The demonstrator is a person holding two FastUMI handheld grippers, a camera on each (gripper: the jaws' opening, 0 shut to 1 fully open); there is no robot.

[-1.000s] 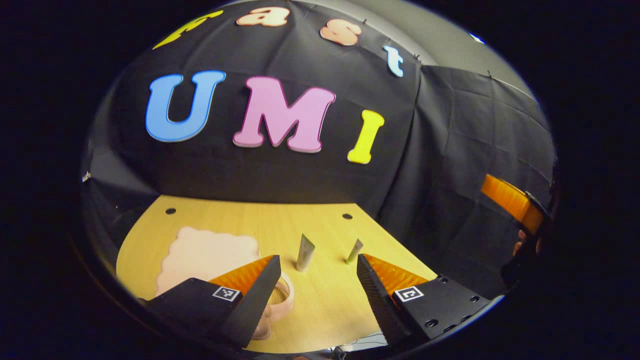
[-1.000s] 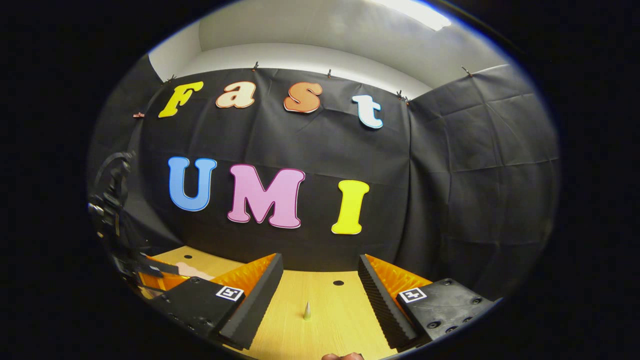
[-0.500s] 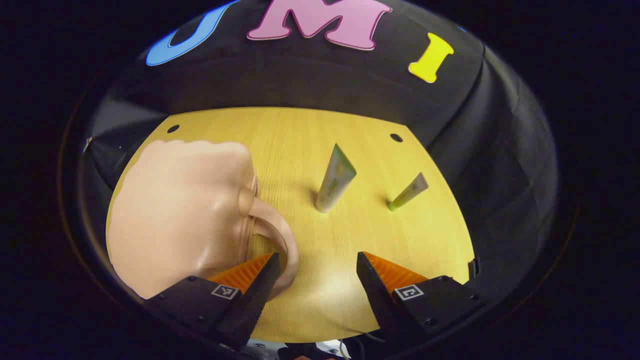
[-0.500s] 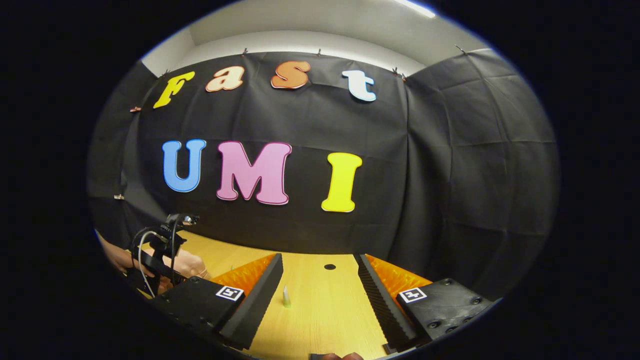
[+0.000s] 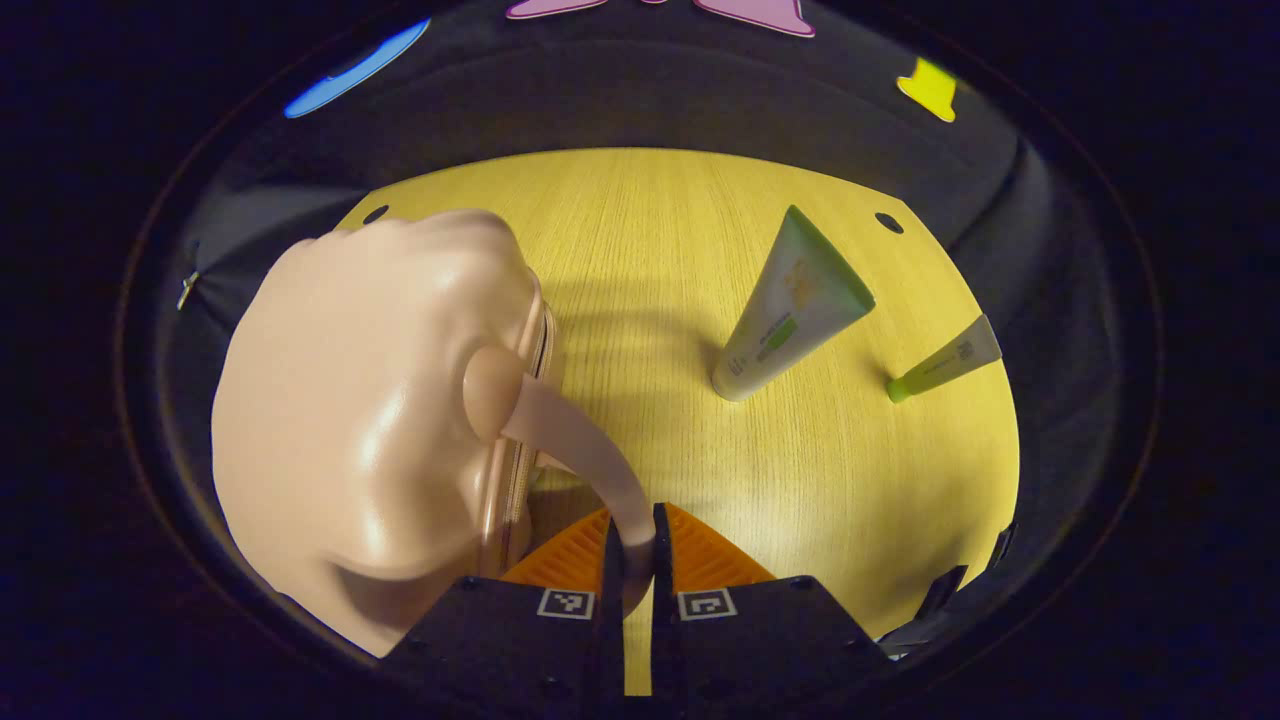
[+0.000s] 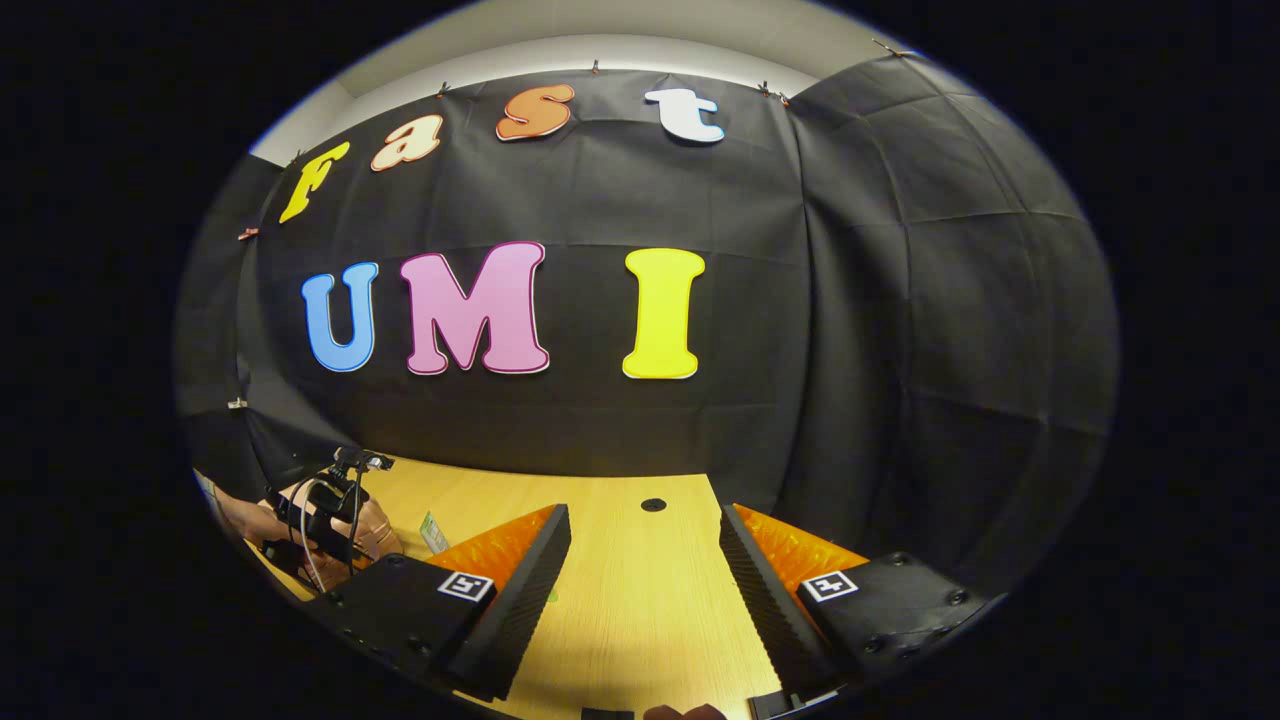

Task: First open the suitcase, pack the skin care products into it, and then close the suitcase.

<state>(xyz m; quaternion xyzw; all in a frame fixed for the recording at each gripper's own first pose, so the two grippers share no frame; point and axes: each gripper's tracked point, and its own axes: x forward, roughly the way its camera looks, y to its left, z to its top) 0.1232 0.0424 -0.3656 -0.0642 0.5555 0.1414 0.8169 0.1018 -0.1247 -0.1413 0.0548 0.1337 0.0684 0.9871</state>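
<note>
Gripping the suitcase handle (image 5: 585, 455): left tool (image 5: 632, 560) is closed down on the pink strap, both fingers pinching it right at the tips. Strap arcs up and away to the left, into the suitcase (image 5: 370, 400), a small glossy pink shell lying flat on the tabletop (image 5: 650, 250), just left of the tool. Zipper seam (image 5: 520, 440) faces the tool; it looks shut, so the case isn't open yet and I can't see anything inside.

Ahead and right of the left tool: bigger tube (image 5: 790, 305) standing cap-down, leaning right. Further right, small green-capped tube (image 5: 942, 362), also cap-down, leaning right. Both well apart from the case.

Right tool (image 6: 645, 590) is wide open, holding nothing, hovering over bare tabletop. From its view the left tool and case sit far off to its left.

Judgement: opening step. Left is the working side, the pull runs along the strap, away from the shell. Risk: the light case lifts or slides instead of opening.
</note>
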